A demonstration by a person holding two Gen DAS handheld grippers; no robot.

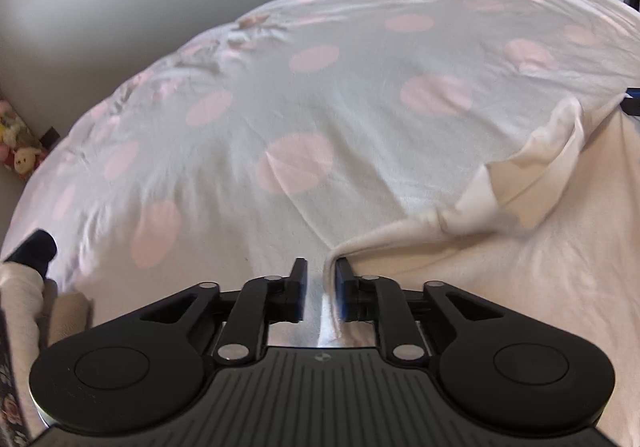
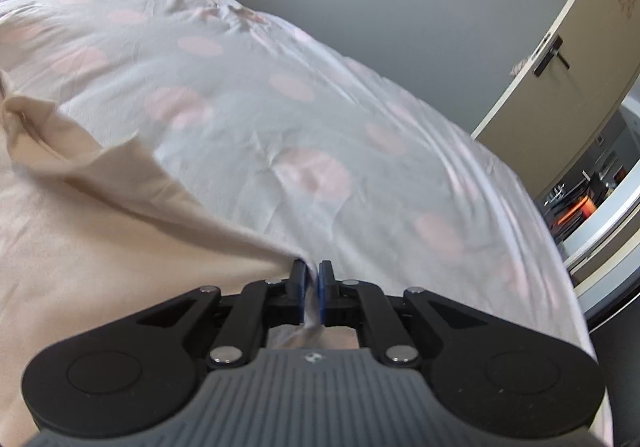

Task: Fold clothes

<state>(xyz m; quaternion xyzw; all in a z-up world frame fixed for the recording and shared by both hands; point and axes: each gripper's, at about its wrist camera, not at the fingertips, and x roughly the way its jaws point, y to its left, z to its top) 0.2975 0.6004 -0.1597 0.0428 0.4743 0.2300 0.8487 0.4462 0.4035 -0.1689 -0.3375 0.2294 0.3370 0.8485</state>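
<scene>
A cream garment (image 1: 520, 267) lies on a bed with a white sheet with pink dots (image 1: 320, 87). My left gripper (image 1: 322, 271) is shut on the garment's left edge, with fabric pinched between the jaws. In the right wrist view the same cream garment (image 2: 100, 239) spreads to the left, and my right gripper (image 2: 313, 271) is shut on its right edge. The stretch of cloth between the two grippers is lifted and creased, with a folded flap (image 1: 532, 167) showing. The right gripper's tip shows at the far right of the left wrist view (image 1: 632, 99).
The dotted sheet (image 2: 280, 107) covers the whole bed. Stuffed toys (image 1: 20, 155) sit by the wall at the far corner. A grey wall runs behind the bed. A beige door with a handle (image 2: 552, 55) and a doorway stand at the right.
</scene>
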